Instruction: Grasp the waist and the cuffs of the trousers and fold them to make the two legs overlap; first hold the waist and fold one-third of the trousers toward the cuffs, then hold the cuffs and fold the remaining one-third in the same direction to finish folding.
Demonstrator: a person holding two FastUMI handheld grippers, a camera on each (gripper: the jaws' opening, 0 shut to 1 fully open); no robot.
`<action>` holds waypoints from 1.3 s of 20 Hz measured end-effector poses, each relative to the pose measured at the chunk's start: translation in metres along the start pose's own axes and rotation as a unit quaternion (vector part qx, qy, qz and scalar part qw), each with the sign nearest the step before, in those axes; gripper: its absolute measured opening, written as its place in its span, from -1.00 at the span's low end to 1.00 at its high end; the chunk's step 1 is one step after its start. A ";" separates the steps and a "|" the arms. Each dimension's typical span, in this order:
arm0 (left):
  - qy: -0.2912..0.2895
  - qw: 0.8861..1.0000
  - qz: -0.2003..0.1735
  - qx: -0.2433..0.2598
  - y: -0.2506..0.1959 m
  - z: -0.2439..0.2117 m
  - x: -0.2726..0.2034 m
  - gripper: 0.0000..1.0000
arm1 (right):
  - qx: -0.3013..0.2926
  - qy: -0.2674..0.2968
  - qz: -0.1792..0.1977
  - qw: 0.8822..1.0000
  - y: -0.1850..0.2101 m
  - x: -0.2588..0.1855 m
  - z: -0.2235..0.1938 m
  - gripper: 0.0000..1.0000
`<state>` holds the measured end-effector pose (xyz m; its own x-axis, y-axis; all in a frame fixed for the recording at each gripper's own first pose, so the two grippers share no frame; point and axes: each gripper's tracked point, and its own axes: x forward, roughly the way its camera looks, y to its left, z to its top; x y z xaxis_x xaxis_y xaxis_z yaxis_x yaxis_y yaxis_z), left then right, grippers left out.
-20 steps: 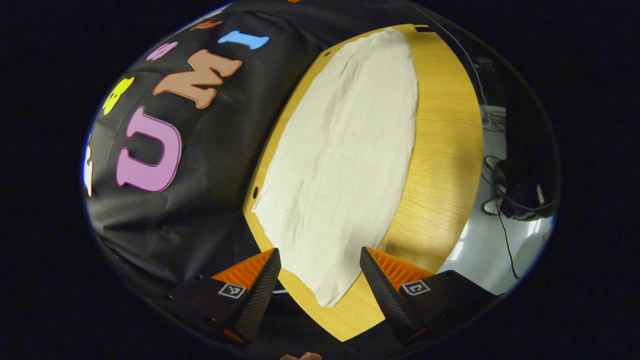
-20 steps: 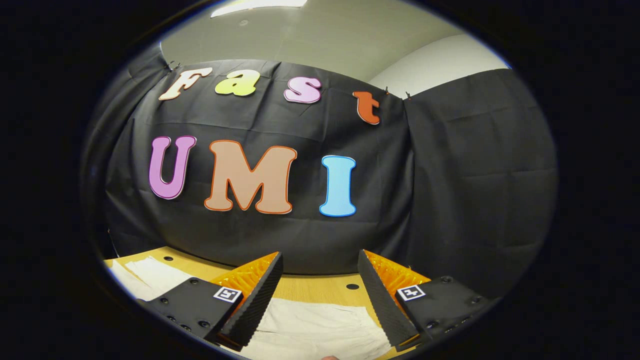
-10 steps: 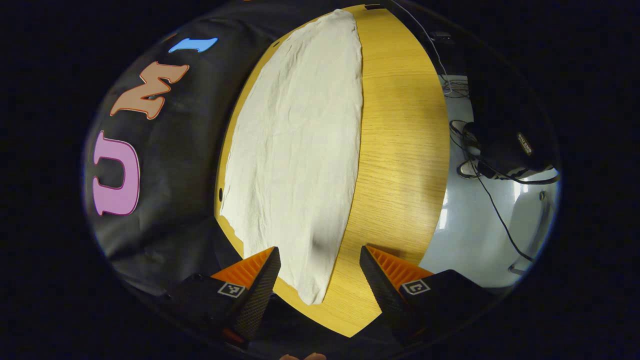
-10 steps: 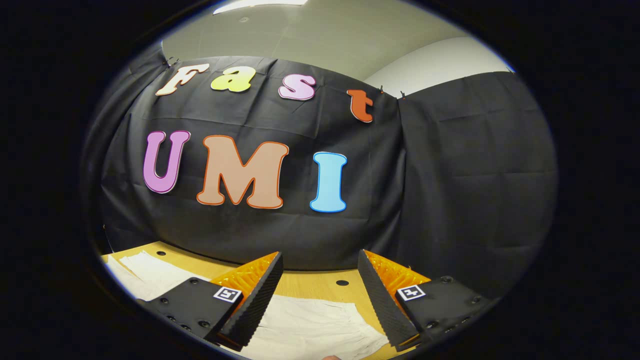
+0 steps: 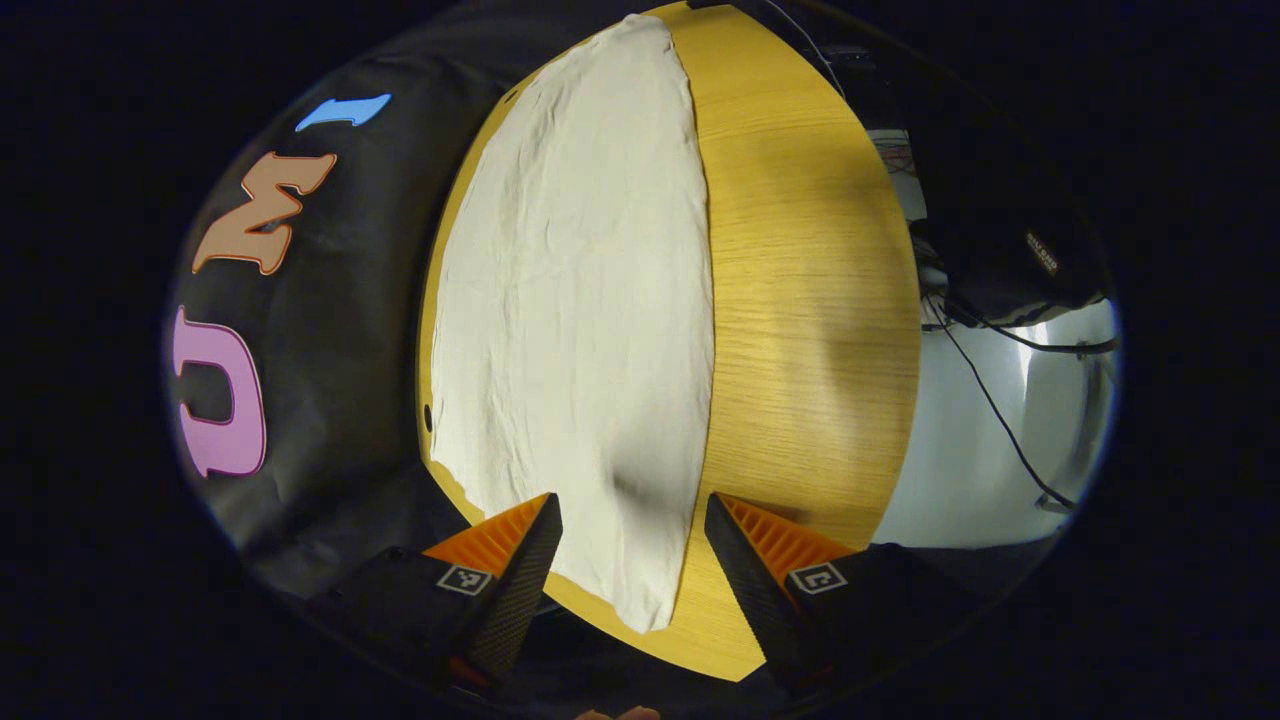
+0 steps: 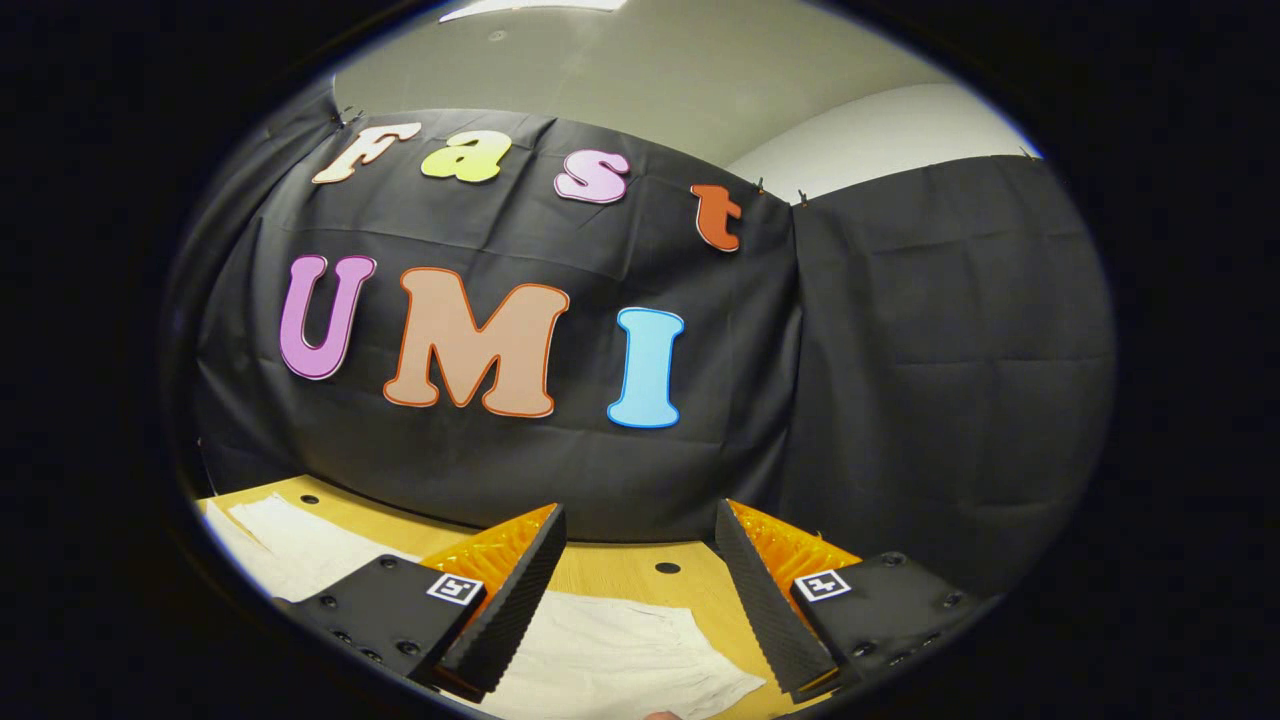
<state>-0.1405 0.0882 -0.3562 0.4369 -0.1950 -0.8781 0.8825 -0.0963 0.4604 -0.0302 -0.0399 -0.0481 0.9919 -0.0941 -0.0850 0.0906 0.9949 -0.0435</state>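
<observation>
Cream trousers (image 5: 580, 300) lie flat and lengthwise on the wooden table (image 5: 800, 300), reaching from the near end to the far end. My left gripper (image 5: 630, 590) is open, hovering over the near narrow end of the cloth, one finger on each side of it and apart from it. In the right gripper view the other end of the trousers (image 6: 620, 660) lies on the table just below the fingers. My right gripper (image 6: 635, 600) is open above that end, holding nothing.
The black cloth wall (image 6: 900, 350) rises right behind the table's far edge (image 6: 620, 560). A pale floor (image 5: 980, 440) with black cables and a dark bag (image 5: 1010, 270) lies beyond the table's other long side. Small holes dot the tabletop.
The left gripper view has swung round so the trousers run straighter ahead, and the gripper sits nearer the cloth's end. The right gripper has shifted slightly right. Both stay open.
</observation>
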 end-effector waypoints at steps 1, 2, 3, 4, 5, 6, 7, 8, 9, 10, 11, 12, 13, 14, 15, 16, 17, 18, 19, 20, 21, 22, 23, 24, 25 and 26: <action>0.000 1.000 -0.001 -0.004 0.003 -0.001 0.002 0.83 | 0.001 -0.001 0.001 1.000 0.001 0.000 0.002 0.94; 0.000 1.000 0.000 -0.005 0.005 0.000 0.003 0.83 | 0.001 -0.002 0.002 1.000 0.001 0.001 0.002 0.94; 0.001 1.000 0.004 -0.002 0.007 -0.001 0.005 0.83 | -0.001 -0.002 0.003 1.000 0.002 0.001 0.003 0.94; 0.000 1.000 0.008 0.002 0.009 0.000 0.005 0.83 | -0.003 -0.001 0.004 1.000 0.002 0.001 0.001 0.94; 0.001 1.000 0.012 0.004 0.011 0.000 0.007 0.83 | -0.005 0.000 0.005 1.000 0.002 0.000 0.002 0.94; 0.001 1.000 0.016 0.003 0.012 0.001 0.008 0.83 | -0.005 0.000 0.005 1.000 0.001 0.000 0.000 0.94; 0.003 1.000 0.018 -0.002 0.015 0.001 0.009 0.83 | -0.006 0.001 0.005 1.000 0.000 -0.001 0.000 0.94; 0.007 1.000 0.017 -0.009 0.016 0.001 0.012 0.83 | -0.004 0.002 0.003 1.000 -0.002 -0.002 -0.002 0.94; 0.007 1.000 0.022 -0.009 0.021 0.002 0.016 0.80 | -0.001 0.005 0.001 1.000 -0.004 -0.002 -0.003 0.94; 0.009 1.000 0.027 -0.008 0.022 0.003 0.018 0.73 | 0.004 0.006 -0.001 1.000 -0.006 -0.002 -0.005 0.94; 0.011 1.000 0.021 -0.012 0.018 0.001 0.020 0.72 | 0.007 0.008 -0.003 1.000 -0.008 -0.002 -0.006 0.94; 0.016 1.000 0.016 -0.019 0.011 0.000 0.024 0.62 | 0.009 0.010 -0.004 1.000 -0.010 -0.002 -0.008 0.94; 0.020 0.999 0.024 -0.013 0.010 0.003 0.021 0.41 | 0.009 0.013 -0.005 1.000 -0.011 -0.002 -0.010 0.94; 0.021 0.999 0.028 -0.004 0.009 0.007 0.018 0.00 | 0.008 0.013 -0.006 1.000 -0.013 -0.002 -0.010 0.94; 0.022 0.999 0.026 -0.005 0.008 0.004 0.022 -0.03 | 0.006 0.011 -0.007 1.000 -0.015 -0.003 -0.010 0.94; 0.024 0.999 0.026 -0.012 0.006 0.004 0.023 -0.18 | 0.003 0.012 -0.007 1.000 -0.017 -0.004 -0.011 0.94; 0.024 0.999 0.023 -0.018 0.003 0.003 0.022 -0.28 | -0.001 0.016 -0.006 1.000 -0.018 -0.004 -0.014 0.94; 0.026 0.999 0.021 -0.023 0.000 0.004 0.023 -0.45 | -0.004 0.020 -0.005 1.000 -0.019 -0.005 -0.019 0.94; 0.028 0.999 0.021 -0.024 -0.001 0.004 0.021 -0.58 | -0.007 0.024 -0.003 1.000 -0.020 -0.006 -0.022 0.94; 0.030 0.999 0.021 -0.022 -0.004 0.004 0.023 -0.77 | -0.010 0.029 -0.002 1.000 -0.022 -0.007 -0.027 0.94; 0.032 0.999 0.025 -0.018 -0.005 0.003 0.023 -0.87 | -0.014 0.033 -0.001 0.999 -0.024 -0.008 -0.031 0.94; 0.034 0.999 0.032 -0.015 -0.004 0.005 0.021 -0.95 | -0.021 0.037 0.000 0.999 -0.028 -0.008 -0.034 0.94; 0.034 0.999 0.037 -0.015 -0.004 0.004 0.022 -0.97 | -0.029 0.039 0.002 0.999 -0.030 -0.009 -0.036 0.94; 0.035 0.998 0.040 -0.016 -0.004 0.005 0.023 -0.96 | -0.039 0.043 0.006 0.998 -0.032 -0.009 -0.042 0.94; 0.037 0.998 0.041 -0.020 -0.005 0.004 0.022 -1.00 | -0.052 0.049 0.013 0.997 -0.033 -0.011 -0.048 0.94; 0.037 0.998 0.041 -0.025 -0.005 0.005 0.023 -1.00 | -0.069 0.055 0.017 0.996 -0.036 -0.012 -0.055 0.94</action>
<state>-0.1357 0.0797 -0.3780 0.5186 -0.1267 -0.8456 0.8497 -0.0340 0.5262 -0.0498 -0.0771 -0.1001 0.9779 -0.0716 -0.1967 0.0367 0.9838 -0.1755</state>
